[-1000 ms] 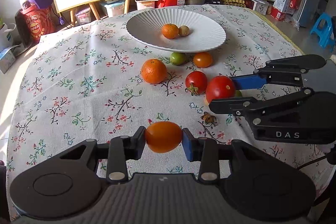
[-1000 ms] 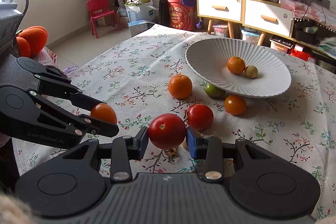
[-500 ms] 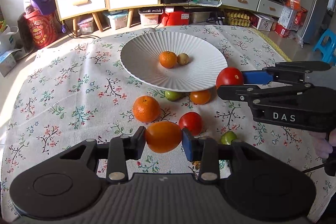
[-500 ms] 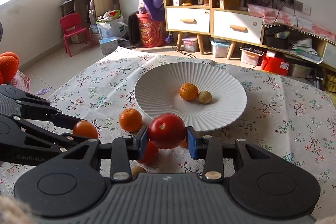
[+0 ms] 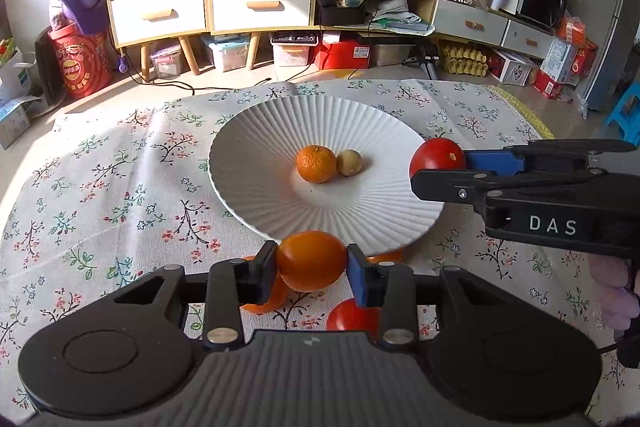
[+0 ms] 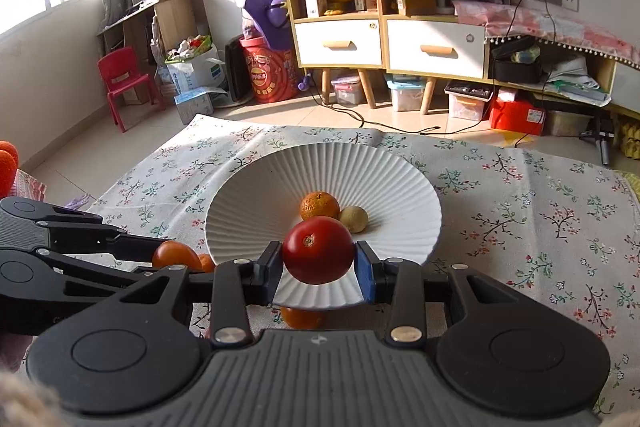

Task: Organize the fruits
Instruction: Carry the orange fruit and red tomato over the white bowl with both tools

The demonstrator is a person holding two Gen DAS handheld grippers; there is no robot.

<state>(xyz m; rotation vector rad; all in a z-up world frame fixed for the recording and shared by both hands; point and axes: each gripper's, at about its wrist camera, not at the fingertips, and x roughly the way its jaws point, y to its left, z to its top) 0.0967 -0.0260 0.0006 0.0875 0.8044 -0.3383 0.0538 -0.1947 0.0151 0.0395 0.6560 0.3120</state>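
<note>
Both grippers have moved from the loose fruit to the white plate (image 5: 256, 163): left gripper (image 5: 311, 265) pinches an orange fruit (image 5: 311, 265) at its near rim, right gripper (image 6: 318, 255) pinches a red tomato (image 6: 318, 255) over its near right rim.

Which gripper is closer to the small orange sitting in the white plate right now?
Right. The right gripper, holding a red tomato, is over the plate's near rim, close to the small orange. The left gripper, holding an orange fruit, is just short of the rim.
</note>
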